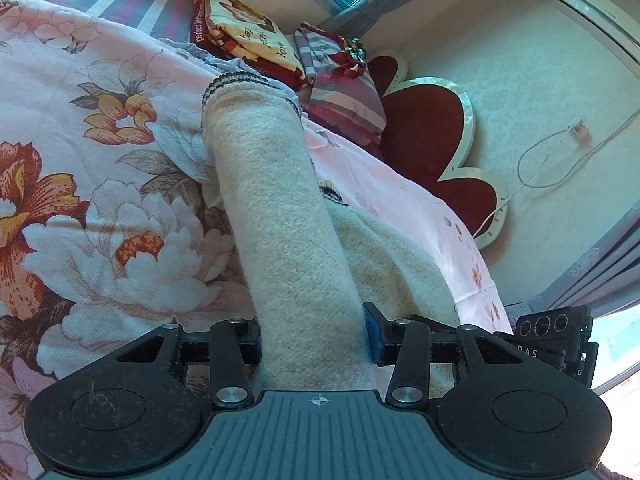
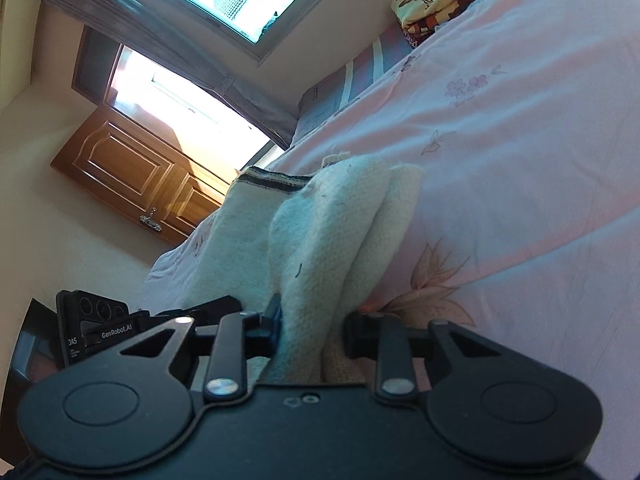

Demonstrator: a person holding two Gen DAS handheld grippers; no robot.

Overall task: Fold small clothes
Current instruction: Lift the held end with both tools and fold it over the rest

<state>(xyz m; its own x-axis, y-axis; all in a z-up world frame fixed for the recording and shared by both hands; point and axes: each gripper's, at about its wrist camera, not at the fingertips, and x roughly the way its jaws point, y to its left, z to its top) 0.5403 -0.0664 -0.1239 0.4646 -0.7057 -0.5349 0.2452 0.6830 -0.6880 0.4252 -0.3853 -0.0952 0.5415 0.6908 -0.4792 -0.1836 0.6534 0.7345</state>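
Left tongs: your left tongs (image 1: 316,344) are clamped on a long cream woolly sleeve (image 1: 276,200), one pad pressed to each side of it
Sleeve: it runs straight ahead from those tongs, raised off the bed, and ends in a dark-striped cuff (image 1: 248,82) far out in front
Right tongs: your right tongs (image 2: 312,330) are pinched on a bunched fold of the same cream garment (image 2: 320,248), with the cloth squeezed tight between the pads
Garment: the rest of it lies on the bed sheet (image 2: 520,128) just ahead of and left of the right tongs; a striped hem (image 2: 272,182) shows at its far edge
Garment body from the left view: a cream stretch (image 1: 384,256) lies just right of the held sleeve, with a small dark stitched mark (image 1: 332,194) on it
Bed: floral sheet (image 1: 100,168) spreads left of the left tongs, plain pink cloth to their right
Beyond the cuff: a folded printed blanket (image 1: 248,36) and a striped pillow (image 1: 344,88) sit well ahead of the left tongs
Other gripper: the right-hand unit (image 1: 552,340) shows just right of the left tongs
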